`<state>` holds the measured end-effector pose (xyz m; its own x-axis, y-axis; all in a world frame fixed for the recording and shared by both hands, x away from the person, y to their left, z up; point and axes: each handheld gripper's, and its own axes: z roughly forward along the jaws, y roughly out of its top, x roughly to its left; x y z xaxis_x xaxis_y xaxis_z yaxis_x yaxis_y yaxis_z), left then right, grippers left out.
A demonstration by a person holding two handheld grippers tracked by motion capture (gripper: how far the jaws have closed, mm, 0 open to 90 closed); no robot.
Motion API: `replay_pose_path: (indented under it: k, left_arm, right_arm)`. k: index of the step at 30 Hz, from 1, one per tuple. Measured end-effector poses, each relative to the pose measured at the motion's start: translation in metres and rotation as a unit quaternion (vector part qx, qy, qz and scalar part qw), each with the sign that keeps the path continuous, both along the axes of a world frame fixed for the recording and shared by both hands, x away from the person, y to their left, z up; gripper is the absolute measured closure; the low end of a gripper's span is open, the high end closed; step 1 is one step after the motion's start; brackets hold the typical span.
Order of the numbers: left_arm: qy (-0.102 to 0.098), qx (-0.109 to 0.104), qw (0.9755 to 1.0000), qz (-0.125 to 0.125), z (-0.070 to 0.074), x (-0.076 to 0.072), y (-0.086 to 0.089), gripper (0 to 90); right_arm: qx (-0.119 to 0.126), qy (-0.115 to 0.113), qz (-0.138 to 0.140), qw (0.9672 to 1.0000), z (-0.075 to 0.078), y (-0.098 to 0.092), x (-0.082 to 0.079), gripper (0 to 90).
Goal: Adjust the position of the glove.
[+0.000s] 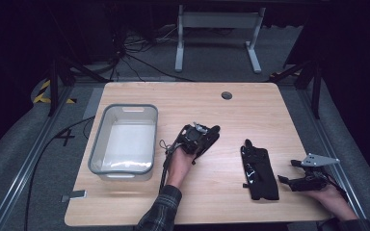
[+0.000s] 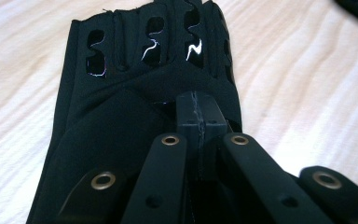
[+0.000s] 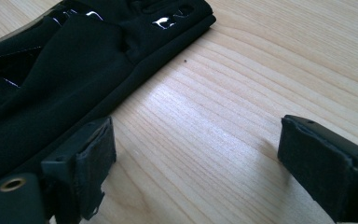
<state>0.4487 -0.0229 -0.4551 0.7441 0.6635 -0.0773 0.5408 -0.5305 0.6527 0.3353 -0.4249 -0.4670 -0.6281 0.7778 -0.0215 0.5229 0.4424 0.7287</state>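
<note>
On counter [image 1: 231, 120]: two black fingerless gloves, glossy cut-outs. One glove [image 2: 135, 116] pinched in left hand-held gripper [image 2: 199, 122] beside one grey bin [image 1: 96, 149]; other glove [image 1: 259, 172] flat near right hand-held gripper [image 3: 193, 140], jaws wide, empty.

Lab — taped floor [image 1: 42, 91], loose cables [image 1: 139, 53], dark curtains.
</note>
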Motion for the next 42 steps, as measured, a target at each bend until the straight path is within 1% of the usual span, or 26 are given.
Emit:
replay_pose_path:
  k: [2,4,6,7,11,13,17,19,20,22,23,24,25,26,27,28,29,30,32,33,34,35,38,40,42]
  left_arm:
    - [0.004,-0.005,1.0,-0.007,0.0,-0.003,-0.003,90.0]
    - [0.006,-0.005,0.9999,-0.015,0.0,-0.007,-0.006,90.0]
    - [0.012,-0.015,0.9996,-0.02,-0.001,-0.009,-0.009,90.0]
    - [0.013,-0.017,0.9995,-0.025,-0.001,-0.011,-0.011,90.0]
    - [0.015,-0.017,0.9989,-0.04,-0.001,-0.017,-0.019,90.0]
    - [0.019,-0.02,0.9985,-0.048,-0.001,-0.021,-0.024,90.0]
    - [0.017,-0.022,0.9979,-0.059,0.0,-0.025,-0.029,90.0]
    - [0.017,-0.023,0.9979,-0.058,0.001,-0.026,-0.029,90.0]
    - [0.013,-0.031,0.9977,-0.059,0.005,-0.027,-0.027,90.0]
    - [0.005,-0.038,0.9977,-0.056,0.013,-0.029,-0.022,90.0]
    - [-0.002,-0.037,0.9979,-0.053,0.017,-0.03,-0.017,90.0]
    - [-0.002,-0.037,0.9979,-0.053,0.017,-0.03,-0.017,90.0]
    - [-0.017,-0.028,0.9986,-0.04,0.025,-0.031,-0.006,90.0]
    - [-0.024,-0.026,0.999,-0.029,0.027,-0.03,0.0,90.0]
    - [-0.026,-0.025,0.9992,-0.02,0.027,-0.028,0.006,90.0]
    - [-0.024,-0.025,0.9993,-0.012,0.027,-0.026,0.012,90.0]
    - [-0.025,-0.024,0.9994,0.002,0.026,-0.022,0.019,90.0]
    - [-0.025,-0.024,0.9994,0.002,0.026,-0.022,0.019,90.0]
    - [-0.019,-0.026,0.9994,0.016,0.022,-0.017,0.028,90.0]
    - [-0.018,-0.018,0.9994,0.022,0.02,-0.016,0.029,90.0]
    - [-0.016,-0.011,0.9995,0.023,0.017,-0.014,0.03,90.0]
    - [-0.012,-0.011,0.9995,0.026,0.015,-0.013,0.031,90.0]
    - [-0.004,0.002,0.9997,0.024,0.01,-0.012,0.027,90.0]
    - [-0.005,0.007,0.9998,0.02,0.009,-0.013,0.026,90.0]
    - [-0.001,0.005,0.9999,0.015,0.008,-0.018,0.025,90.0]
  right_arm:
    - [0.0,0.0,0.0,1.0,0.0,0.0,0.0,11.8]
    - [0.0,0.0,0.0,1.0,0.0,0.0,0.0,11.7]
    - [0.0,0.0,0.0,1.0,0.0,0.0,0.0,11.7]
    - [0.0,0.0,0.0,1.0,0.0,0.0,0.0,11.7]
    - [0.0,0.0,0.0,1.0,0.0,0.0,0.0,11.7]
    - [0.0,0.001,0.0,1.0,0.0,0.0,0.0,11.7]
    - [-0.001,0.0,0.001,1.0,0.0,0.0,0.0,11.7]
    - [-0.001,0.0,0.0,1.0,0.0,0.0,0.0,11.7]
    - [-0.001,0.0,0.0,1.0,0.0,0.0,0.0,11.7]
    - [-0.001,0.001,0.001,1.0,0.0,0.0,0.0,11.5]
    - [0.0,0.001,0.0,1.0,0.0,0.0,0.0,11.5]
    - [-0.001,0.001,0.001,1.0,0.0,0.0,0.0,11.4]
    - [-0.001,0.001,0.001,1.0,0.0,0.0,0.0,11.4]
    - [-0.001,0.001,0.001,1.0,0.0,0.0,0.0,11.4]
    - [-0.001,0.001,0.001,1.0,0.0,0.0,0.0,11.4]
    - [-0.001,0.001,0.001,1.0,0.0,0.0,0.0,11.4]
    - [-0.001,0.001,0.001,1.0,0.0,0.0,0.0,11.3]
    - [-0.001,0.001,0.001,1.0,0.0,0.0,0.0,11.3]
    - [-0.001,0.001,0.002,1.0,0.0,0.0,0.0,11.1]
    - [-0.001,0.001,0.002,1.0,0.0,0.0,0.0,10.9]
    - [-0.002,0.001,0.002,1.0,0.0,0.0,0.0,10.9]
    - [-0.002,0.002,0.002,1.0,0.0,0.0,0.0,10.9]
    - [-0.002,0.001,0.002,1.0,0.0,0.0,0.0,10.8]
    - [-0.002,0.001,0.002,1.0,0.0,0.0,0.0,10.9]
    - [-0.002,0.001,0.002,1.0,0.0,0.0,0.0,10.9]
